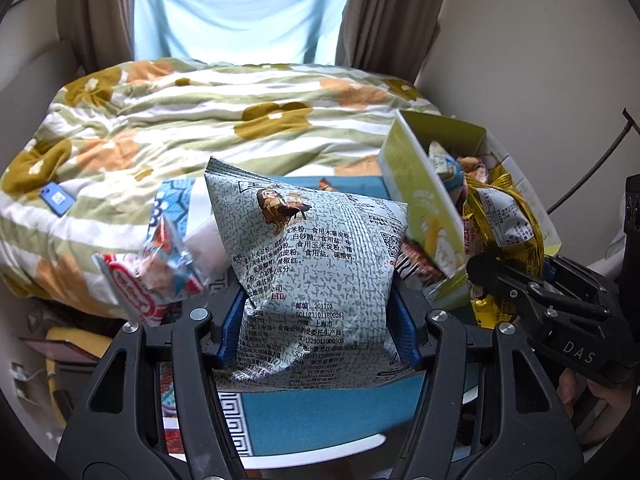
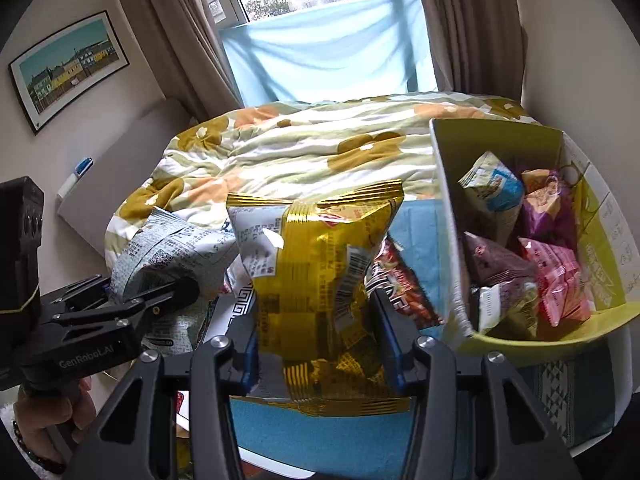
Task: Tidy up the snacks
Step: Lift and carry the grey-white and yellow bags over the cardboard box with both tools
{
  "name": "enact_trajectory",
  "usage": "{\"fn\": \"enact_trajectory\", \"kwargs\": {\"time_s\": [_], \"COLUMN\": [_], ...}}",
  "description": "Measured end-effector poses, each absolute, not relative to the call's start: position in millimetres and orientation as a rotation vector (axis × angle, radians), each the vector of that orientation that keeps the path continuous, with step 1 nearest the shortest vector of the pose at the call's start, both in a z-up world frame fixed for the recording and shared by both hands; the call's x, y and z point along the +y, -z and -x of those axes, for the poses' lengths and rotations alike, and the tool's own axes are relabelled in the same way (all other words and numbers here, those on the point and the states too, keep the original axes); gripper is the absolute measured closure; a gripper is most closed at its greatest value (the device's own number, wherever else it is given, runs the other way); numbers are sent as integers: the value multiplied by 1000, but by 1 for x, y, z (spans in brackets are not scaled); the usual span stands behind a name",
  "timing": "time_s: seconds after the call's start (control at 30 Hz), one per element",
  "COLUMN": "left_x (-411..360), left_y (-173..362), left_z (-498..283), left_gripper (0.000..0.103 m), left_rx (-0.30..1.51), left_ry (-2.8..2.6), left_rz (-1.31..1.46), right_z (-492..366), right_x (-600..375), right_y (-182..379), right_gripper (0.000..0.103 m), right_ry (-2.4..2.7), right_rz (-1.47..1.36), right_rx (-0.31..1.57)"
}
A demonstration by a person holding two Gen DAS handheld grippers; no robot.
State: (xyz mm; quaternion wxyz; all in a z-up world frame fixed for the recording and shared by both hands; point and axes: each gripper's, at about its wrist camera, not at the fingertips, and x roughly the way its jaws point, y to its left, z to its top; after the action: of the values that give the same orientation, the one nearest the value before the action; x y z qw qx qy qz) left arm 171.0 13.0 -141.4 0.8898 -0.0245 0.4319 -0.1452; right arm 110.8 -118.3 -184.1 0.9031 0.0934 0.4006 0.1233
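Black linkage arms fill the bottom of both wrist views. Between the blue pads of the left gripper (image 1: 318,320) stands a grey-green speckled snack bag (image 1: 316,264), printed with Chinese text and a small cartoon figure; the pads press its lower half from both sides and its top rises well above the fingertips. In the right wrist view the right gripper (image 2: 316,344) is closed on a gold foil snack bag (image 2: 320,280), pinched at its lower part, barcode facing the camera.

Below both bags lies a teal mat with a white key-pattern border (image 1: 320,408). Just right of the gold bag sits an open yellow-green cardboard box (image 2: 560,336) holding several packets in purple, pink, brown and blue. A red-and-black packet (image 2: 400,288) lies on the mat between the gold bag and the box. Left of the grey-green bag hangs a red-and-white wrapper (image 1: 152,280).

Beyond is a bed with a floral quilt (image 1: 200,120), a blue phone (image 1: 58,198) lying on it. Further back are beige curtains (image 2: 184,40), a window with a pale blue cloth (image 2: 332,52), and a framed picture (image 2: 68,68) on the wall.
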Motion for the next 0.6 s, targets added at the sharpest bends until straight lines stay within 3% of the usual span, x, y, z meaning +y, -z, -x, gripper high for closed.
{"fn": "enact_trajectory", "kwargs": {"time_s": [0.3, 0.6], "left_x": [-113, -213], "left_y": [106, 118], "left_z": [-211, -259], "left_gripper": [46, 46], "left_rx": [820, 824], "left_ry": [382, 401], "left_rz": [56, 59], "right_z": [-128, -152], "right_x": [-231, -327], "right_y": [142, 136], "right_gripper": [58, 58], "right_ry": [-205, -175], "right_rz": [-190, -183], "right_rx": [756, 737]}}
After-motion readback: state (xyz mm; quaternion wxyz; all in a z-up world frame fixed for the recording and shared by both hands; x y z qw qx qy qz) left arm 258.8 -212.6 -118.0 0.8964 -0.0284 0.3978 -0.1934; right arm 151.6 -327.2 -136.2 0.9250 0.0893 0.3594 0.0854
